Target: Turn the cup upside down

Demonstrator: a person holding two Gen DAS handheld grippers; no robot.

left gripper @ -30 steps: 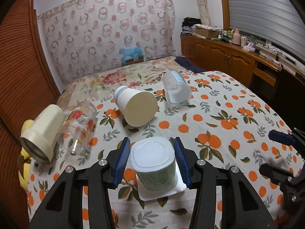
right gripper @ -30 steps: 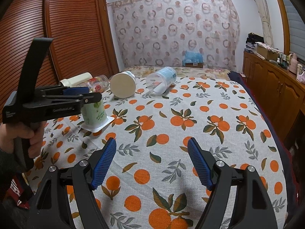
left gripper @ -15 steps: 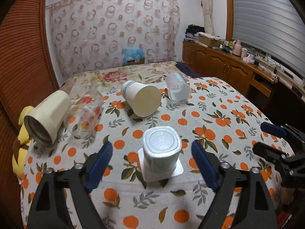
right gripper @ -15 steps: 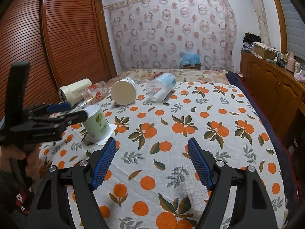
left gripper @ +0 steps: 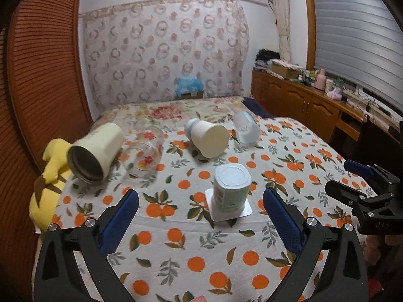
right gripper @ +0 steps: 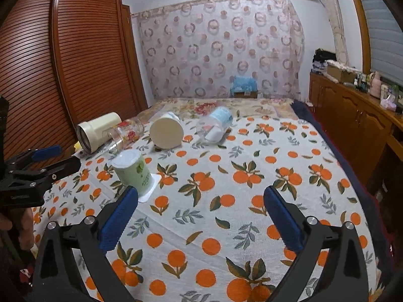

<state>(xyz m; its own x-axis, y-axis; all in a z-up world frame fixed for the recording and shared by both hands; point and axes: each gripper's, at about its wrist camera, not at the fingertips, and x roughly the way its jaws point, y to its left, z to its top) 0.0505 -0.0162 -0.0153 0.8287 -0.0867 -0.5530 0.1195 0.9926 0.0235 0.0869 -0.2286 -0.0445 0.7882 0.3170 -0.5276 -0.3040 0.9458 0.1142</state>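
One green plastic yogurt cup with a square white rim (left gripper: 231,188) stands upside down on the white tablecloth printed with oranges and leaves (left gripper: 196,256), rim flat on the cloth, toward its left side and well in from the near edge. Behind it, along the cloth's far edge, four vessels lie on their sides: a cream metal-lined mug (left gripper: 95,151) at the far left corner, a clear glass with red flowers (left gripper: 144,154) touching it, a white paper cup (left gripper: 207,138), and a clear plastic cup with a blue label (left gripper: 245,130). A yellow soft toy (left gripper: 54,166) lies at the left edge beside the mug. A louvred wooden wardrobe (right gripper: 63,63) lines the left wall, a ring-patterned curtain (right gripper: 221,50) the back, wooden cabinets (right gripper: 352,115) the right.

The left gripper (left gripper: 200,210) is spread wide, its blue pads clear of the cup on both sides and holding nothing. The right gripper (right gripper: 201,212) is equally wide apart over bare cloth, empty.

A second ago the left pads flanked the cup closely; they have since parted and drawn back toward the near edge.
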